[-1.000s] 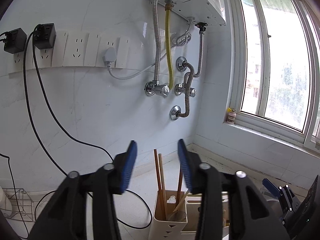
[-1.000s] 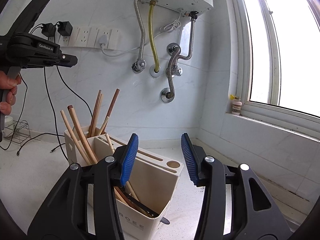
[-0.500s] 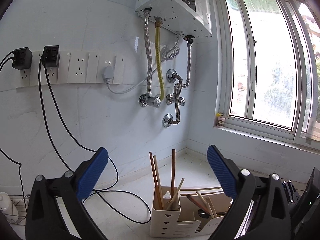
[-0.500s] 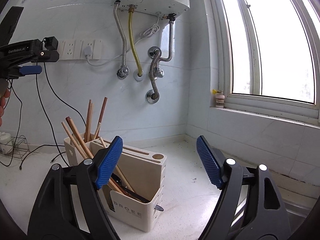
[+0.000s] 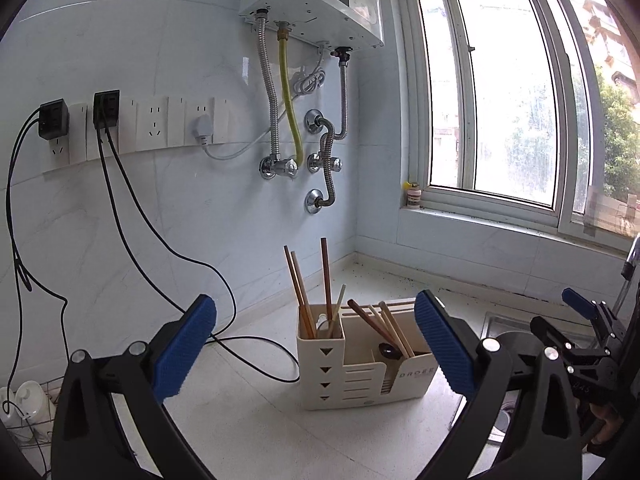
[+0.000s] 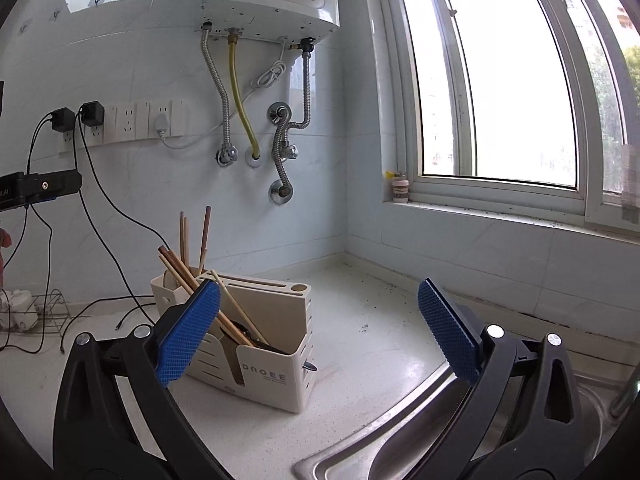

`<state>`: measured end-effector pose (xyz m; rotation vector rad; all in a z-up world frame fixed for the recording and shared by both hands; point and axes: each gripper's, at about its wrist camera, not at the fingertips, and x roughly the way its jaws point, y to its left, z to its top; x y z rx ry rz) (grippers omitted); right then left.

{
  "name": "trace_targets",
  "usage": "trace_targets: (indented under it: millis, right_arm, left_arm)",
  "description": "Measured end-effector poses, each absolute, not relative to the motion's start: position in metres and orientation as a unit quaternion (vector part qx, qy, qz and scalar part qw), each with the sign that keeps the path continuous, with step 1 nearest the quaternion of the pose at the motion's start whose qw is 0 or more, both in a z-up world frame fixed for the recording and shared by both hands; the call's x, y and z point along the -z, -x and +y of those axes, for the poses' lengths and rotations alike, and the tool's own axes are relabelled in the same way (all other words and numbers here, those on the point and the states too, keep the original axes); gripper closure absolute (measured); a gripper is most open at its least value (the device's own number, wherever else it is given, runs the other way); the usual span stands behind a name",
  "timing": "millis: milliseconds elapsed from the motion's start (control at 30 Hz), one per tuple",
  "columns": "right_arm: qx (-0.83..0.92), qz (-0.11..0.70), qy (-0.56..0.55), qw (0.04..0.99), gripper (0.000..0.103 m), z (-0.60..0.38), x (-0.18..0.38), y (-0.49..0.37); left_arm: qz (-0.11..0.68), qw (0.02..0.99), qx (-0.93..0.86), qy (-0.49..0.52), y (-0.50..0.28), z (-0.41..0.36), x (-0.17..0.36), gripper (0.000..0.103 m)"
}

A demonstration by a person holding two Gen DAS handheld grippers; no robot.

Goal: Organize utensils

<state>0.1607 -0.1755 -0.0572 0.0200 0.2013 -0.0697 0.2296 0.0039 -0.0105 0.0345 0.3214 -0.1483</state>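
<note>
A cream utensil holder stands on the white counter. Wooden chopsticks stick up from its tall end compartment, and more chopsticks lean beside a dark spoon in the wide one. My left gripper is open and empty, well short of the holder. In the right wrist view the holder sits low left with chopsticks poking up. My right gripper holds nothing, its jaws opening wide. The holder lies behind its left pad. The right gripper also shows in the left wrist view, at far right.
A steel sink lies right of the holder. Black cables trail from wall sockets across the counter. A water heater with hoses hangs above. A wire rack sits far left and a small jar on the window sill.
Both grippers have gone from half closed to wide open and have pulled back from the holder, which now looks smaller and farther off in both views.
</note>
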Motion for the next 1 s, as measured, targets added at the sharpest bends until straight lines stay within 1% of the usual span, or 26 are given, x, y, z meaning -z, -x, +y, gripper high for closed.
trace_targets:
  millis: [200, 333, 600, 767, 1000]
  right_arm:
    - [0.048, 0.116, -0.009, 0.992, 0.008, -0.169, 0.045, -0.120]
    - [0.044, 0.127, -0.003, 0.991, 0.008, -0.159, 0.038, -0.094]
    - [0.022, 0.134, 0.016, 0.991, 0.008, -0.142, 0.022, -0.040]
    - [0.021, 0.149, 0.020, 0.988, 0.008, -0.138, 0.020, -0.009]
    - [0.031, 0.169, 0.016, 0.985, 0.008, -0.139, 0.018, 0.021]
  left_arm:
    - [0.183, 0.981, 0.061, -0.018, -0.190, 0.010, 0.016, 0.005]
    - [0.181, 0.982, 0.059, -0.020, -0.158, 0.014, 0.017, 0.005]
    - [0.200, 0.975, 0.093, -0.006, -0.103, 0.020, 0.013, 0.005]
    - [0.205, 0.974, 0.087, -0.048, -0.074, 0.013, 0.015, 0.005]
    - [0.221, 0.968, 0.102, -0.062, -0.050, 0.009, 0.019, 0.005]
